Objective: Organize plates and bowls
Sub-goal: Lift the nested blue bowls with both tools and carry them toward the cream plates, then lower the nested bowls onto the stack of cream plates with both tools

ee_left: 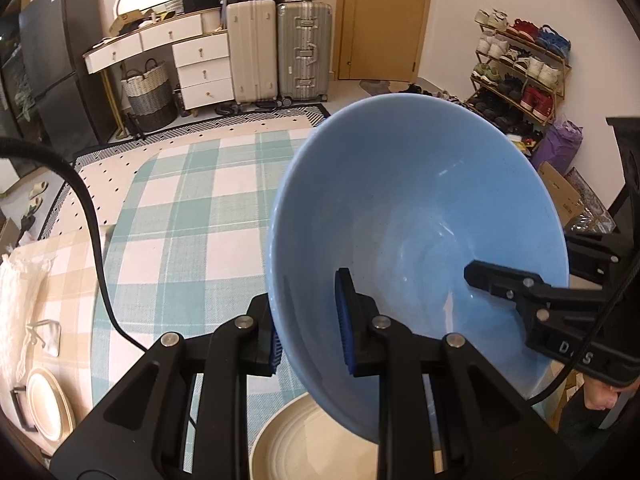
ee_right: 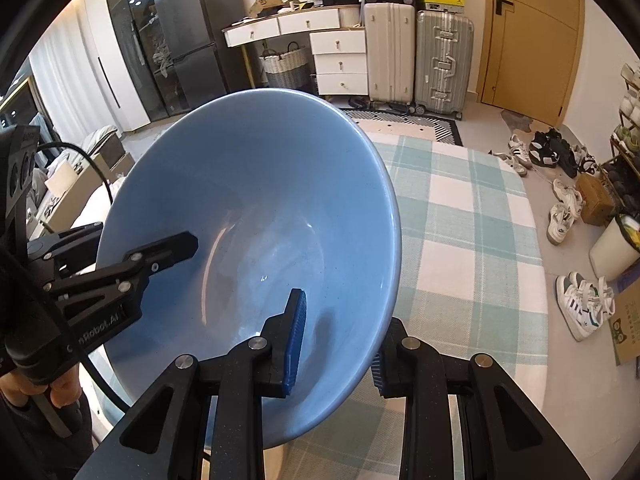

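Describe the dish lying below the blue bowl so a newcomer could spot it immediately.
Start at the checked tablecloth. At its near edge, under the blue bowl, lies a cream plate. It is ridged and lies flat, unlike the cream plates racked upright at left.

Each handheld tool is showing matte black, speckled linkage arms joined by round silver screws, with ribbed blue pads lining the fingers: left tool (ee_left: 308, 320), right tool (ee_right: 338, 338). A black cable (ee_left: 94, 220) is trailing from the left one. White lettering is showing on both bodies.
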Available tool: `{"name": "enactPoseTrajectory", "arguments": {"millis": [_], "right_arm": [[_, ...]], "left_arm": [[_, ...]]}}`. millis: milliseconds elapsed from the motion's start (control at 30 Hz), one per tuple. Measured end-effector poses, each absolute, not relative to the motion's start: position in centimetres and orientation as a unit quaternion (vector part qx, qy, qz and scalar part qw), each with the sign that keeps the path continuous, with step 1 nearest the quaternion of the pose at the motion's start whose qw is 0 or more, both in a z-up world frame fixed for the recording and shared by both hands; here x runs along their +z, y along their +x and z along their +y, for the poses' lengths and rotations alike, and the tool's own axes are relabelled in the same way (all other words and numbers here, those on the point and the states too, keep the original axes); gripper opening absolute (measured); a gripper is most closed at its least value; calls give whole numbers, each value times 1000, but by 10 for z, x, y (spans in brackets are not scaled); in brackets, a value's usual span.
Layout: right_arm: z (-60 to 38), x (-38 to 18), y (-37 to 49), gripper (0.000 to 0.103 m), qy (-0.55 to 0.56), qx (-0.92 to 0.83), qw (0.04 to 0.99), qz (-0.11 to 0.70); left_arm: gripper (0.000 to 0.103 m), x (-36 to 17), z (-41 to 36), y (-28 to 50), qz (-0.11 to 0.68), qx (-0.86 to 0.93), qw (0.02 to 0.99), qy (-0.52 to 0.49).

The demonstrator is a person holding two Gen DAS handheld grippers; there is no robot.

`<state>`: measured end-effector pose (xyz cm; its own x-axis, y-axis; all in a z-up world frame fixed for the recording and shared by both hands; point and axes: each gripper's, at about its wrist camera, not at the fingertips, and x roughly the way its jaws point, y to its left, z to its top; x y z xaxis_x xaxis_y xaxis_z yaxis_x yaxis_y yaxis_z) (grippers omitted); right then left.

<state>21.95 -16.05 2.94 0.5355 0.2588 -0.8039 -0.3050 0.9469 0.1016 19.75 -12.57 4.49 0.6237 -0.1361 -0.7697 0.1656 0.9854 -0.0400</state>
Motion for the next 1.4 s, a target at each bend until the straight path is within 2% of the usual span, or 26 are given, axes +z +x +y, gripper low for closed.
{"name": "enactPoseTrajectory", "arguments": {"millis": [667, 1400], "right_arm": [[-123, 12, 190, 28, -45, 191, 864, 463], [-109, 0, 163, 28, -67, 215, 855, 467]], "left_arm": [[19, 19, -78, 143, 438, -60, 897, -10], [19, 3, -62, 102, 440, -33, 897, -23]]}}
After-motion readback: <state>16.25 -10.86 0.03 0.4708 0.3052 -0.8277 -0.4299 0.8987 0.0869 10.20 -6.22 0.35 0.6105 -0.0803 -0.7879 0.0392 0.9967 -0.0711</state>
